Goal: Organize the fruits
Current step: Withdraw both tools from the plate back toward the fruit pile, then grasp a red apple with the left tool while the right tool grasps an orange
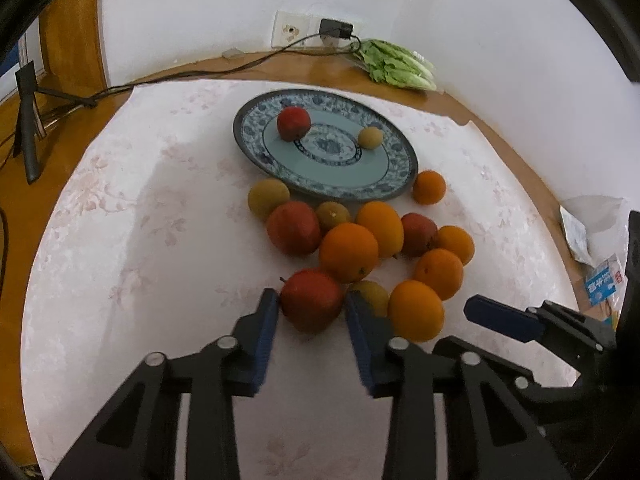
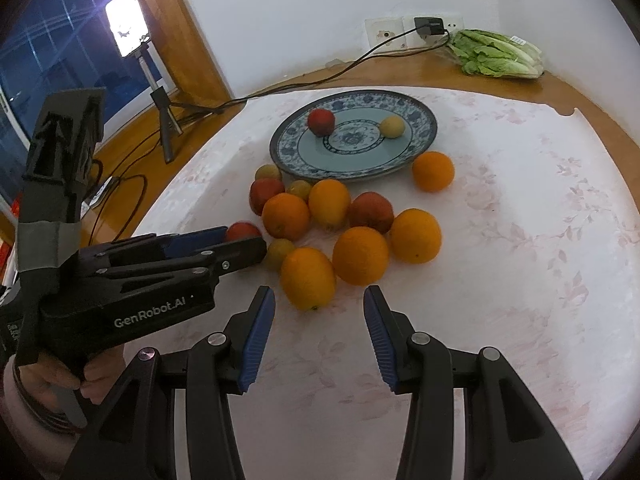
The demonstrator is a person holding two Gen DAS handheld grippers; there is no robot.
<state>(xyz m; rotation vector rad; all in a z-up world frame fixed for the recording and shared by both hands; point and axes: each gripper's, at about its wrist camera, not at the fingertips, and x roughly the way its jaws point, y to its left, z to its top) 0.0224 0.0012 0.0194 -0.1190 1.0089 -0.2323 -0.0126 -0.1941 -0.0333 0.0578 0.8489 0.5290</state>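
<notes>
Left wrist view: left gripper (image 1: 311,304) pads clamped on red apple (image 1: 311,300) at near edge of pile; plate (image 1: 400,152) straight ahead beyond pile. Right gripper (image 2: 318,312) parted, empty, just short of orange (image 2: 307,278).

Soft, even room light falls on my white tablecloth (image 1: 120,240), which nearly washes out. In my right view a lamp (image 2: 126,26) at far left flares with streaks against the dark blue window (image 2: 60,60). The fruit throws only faint shadows. Both views bow hard and go black at the edges; near parts look slightly soft.
</notes>
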